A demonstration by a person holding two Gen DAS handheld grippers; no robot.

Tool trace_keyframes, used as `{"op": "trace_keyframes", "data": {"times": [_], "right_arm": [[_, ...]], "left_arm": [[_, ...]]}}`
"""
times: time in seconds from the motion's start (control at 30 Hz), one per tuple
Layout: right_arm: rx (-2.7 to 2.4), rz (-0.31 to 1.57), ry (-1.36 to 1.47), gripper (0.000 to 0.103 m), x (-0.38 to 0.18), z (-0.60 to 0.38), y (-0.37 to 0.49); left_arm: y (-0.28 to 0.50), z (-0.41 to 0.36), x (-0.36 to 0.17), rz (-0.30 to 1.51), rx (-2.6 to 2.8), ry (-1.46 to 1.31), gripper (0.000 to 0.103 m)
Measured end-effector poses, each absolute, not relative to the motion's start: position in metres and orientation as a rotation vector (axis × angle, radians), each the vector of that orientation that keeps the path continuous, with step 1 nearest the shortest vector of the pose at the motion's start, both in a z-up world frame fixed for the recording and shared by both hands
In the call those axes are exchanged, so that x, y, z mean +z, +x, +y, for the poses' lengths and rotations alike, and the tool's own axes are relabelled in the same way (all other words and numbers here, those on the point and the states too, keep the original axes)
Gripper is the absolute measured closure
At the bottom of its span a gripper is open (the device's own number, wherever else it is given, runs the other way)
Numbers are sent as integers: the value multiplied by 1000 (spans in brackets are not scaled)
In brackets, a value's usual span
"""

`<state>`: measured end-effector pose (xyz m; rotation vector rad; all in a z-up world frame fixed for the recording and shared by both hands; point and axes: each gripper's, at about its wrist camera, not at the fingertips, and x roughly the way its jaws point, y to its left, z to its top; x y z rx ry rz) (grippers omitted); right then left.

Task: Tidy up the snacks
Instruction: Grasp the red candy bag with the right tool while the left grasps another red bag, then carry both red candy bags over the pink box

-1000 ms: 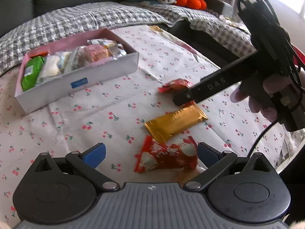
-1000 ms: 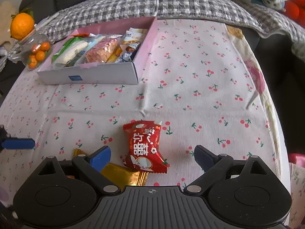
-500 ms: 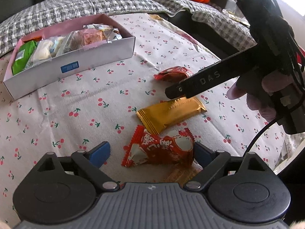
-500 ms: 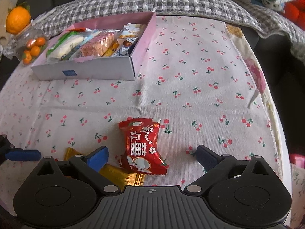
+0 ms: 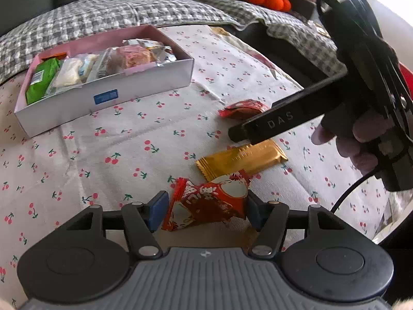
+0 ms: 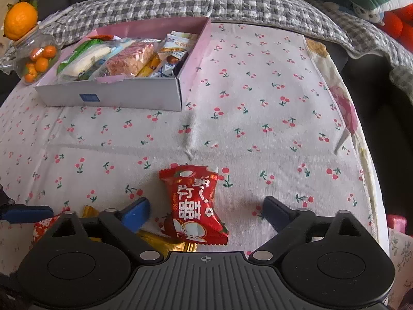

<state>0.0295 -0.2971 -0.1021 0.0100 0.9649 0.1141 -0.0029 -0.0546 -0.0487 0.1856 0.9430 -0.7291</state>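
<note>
The left gripper [image 5: 205,210] has closed onto the red snack packet [image 5: 206,205] at lower centre, while the right gripper [image 6: 206,213] stays wide open; the slick, puffy wrapper could squirt free.

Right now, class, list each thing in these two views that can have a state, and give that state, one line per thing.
left gripper: shut on the near red snack packet.
near red snack packet: pinched between the fingers.
right gripper: open, around the far red snack packet.
far red snack packet: flat on the cloth, not gripped.
gold snack bar: loose on the cloth.
snack box: open, partly filled with snacks.
glass jar: holding small oranges.
</note>
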Motion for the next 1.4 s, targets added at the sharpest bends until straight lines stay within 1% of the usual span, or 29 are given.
{"op": "trace_keyframes", "data": {"times": [0.03,0.1,0.13,0.17,0.2,0.27,0.3,0.37,0.4,0.47,0.53,0.63,0.7,0.77,0.83,0.87,0.93,1.4], "right_arm": [[112,963,10,16,-101,-297,29],[110,962,11,22,-100,-297,29],[110,961,13,27,-99,-297,29],[108,960,13,32,-98,-296,29],[109,958,13,36,-97,-296,29],[116,956,12,51,-95,-295,28],[119,956,12,54,-94,-294,28],[125,956,10,66,-93,-293,27],[126,956,10,67,-93,-292,27],[122,957,10,68,-93,-291,26],[122,957,8,69,-92,-291,26],[123,961,11,70,-92,-291,26],[123,962,11,70,-92,-291,26],[123,962,11,70,-92,-290,26],[126,962,14,70,-92,-291,26],[127,962,16,70,-92,-290,26],[128,964,23,70,-92,-290,26],[148,955,77,71,-80,-286,26]], "left_arm": [[-2,-54,-48,944,-718,184,55],[-1,-52,-49,949,-691,191,65],[0,-52,-50,948,-683,190,70],[1,-51,-50,949,-675,187,71],[2,-50,-49,953,-671,179,73],[4,-48,-49,959,-669,164,73],[4,-48,-49,960,-667,161,73],[3,-49,-49,955,-669,171,72],[2,-50,-49,950,-669,176,72],[0,-51,-49,932,-669,184,65],[-1,-52,-49,924,-670,188,48],[-1,-56,-49,907,-677,201,39],[-1,-59,-49,900,-673,213,37],[-1,-61,-50,901,-674,216,38],[-1,-63,-51,901,-677,219,50],[0,-64,-51,902,-682,222,52],[-1,-64,-50,898,-686,220,68],[12,-51,-39,880,-624,164,69]]}}
